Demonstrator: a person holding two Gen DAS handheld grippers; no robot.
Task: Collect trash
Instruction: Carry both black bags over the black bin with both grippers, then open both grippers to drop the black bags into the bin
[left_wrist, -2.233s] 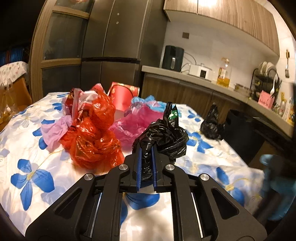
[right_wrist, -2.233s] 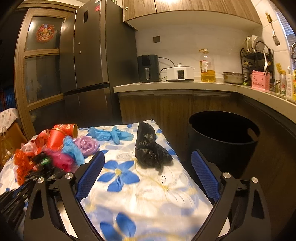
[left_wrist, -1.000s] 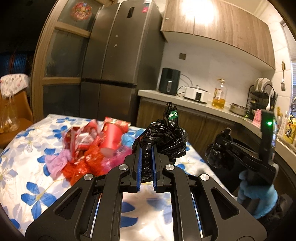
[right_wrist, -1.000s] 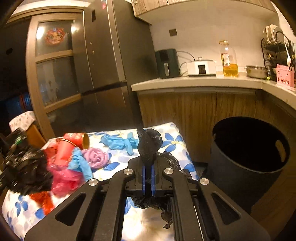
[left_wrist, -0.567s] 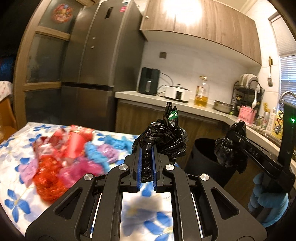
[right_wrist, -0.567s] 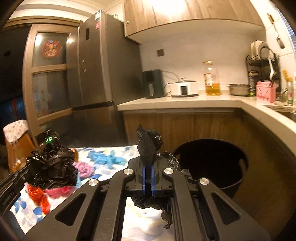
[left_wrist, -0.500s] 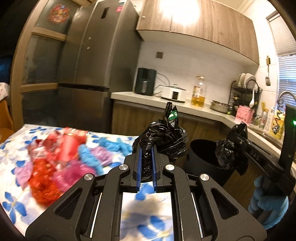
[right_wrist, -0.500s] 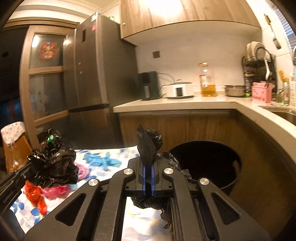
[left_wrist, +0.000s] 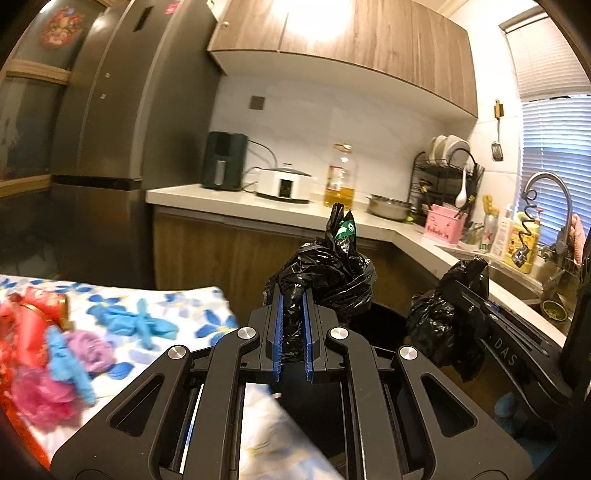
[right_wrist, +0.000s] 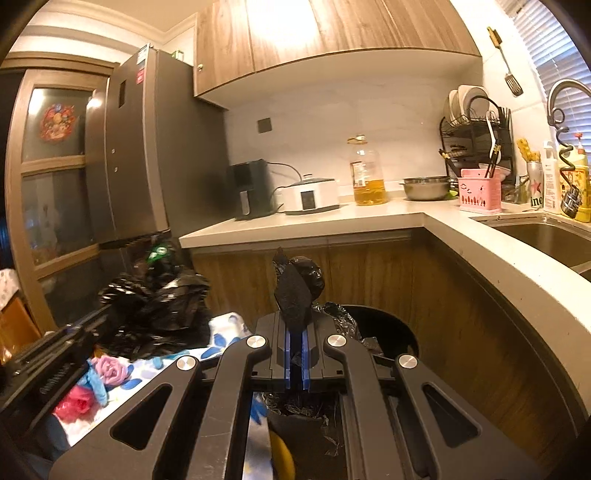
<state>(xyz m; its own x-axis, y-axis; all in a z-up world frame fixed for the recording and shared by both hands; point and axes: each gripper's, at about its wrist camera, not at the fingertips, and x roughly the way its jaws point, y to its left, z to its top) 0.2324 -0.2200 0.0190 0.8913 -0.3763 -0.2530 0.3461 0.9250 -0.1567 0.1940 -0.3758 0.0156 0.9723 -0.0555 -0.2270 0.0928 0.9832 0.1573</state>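
Beyond the table edge, below the wooden counter front, stands a round black trash bin (right_wrist: 384, 328); its inside is dark and I cannot tell what it holds. The left gripper (left_wrist: 291, 332) is pinching a knotted black trash bag with a green tag (left_wrist: 325, 280) between its blue pads, the bundle bulging above and ahead of the fingertips, in front of the bin's rim. The right gripper (right_wrist: 294, 354) is clamped on a second black trash bag (right_wrist: 297, 291); its neck sticks up above the pads and crinkled plastic hangs beneath them, in line with the bin mouth just behind. In the left wrist view this second bag hangs to the right of the first, the two apart. On the floral tablecloth (left_wrist: 207, 317) to the left lie blue gloves (left_wrist: 140, 325), a purple plastic wad (left_wrist: 92, 343), a pink plastic wad (left_wrist: 40, 395) and a red paper cup (left_wrist: 37, 314) on its side. On the countertop (right_wrist: 369, 218) stand an air fryer (right_wrist: 251, 188), a white cooker (right_wrist: 310, 195), an oil bottle (right_wrist: 367, 173), a steel bowl (right_wrist: 424, 186) and a dish rack (right_wrist: 476, 125).
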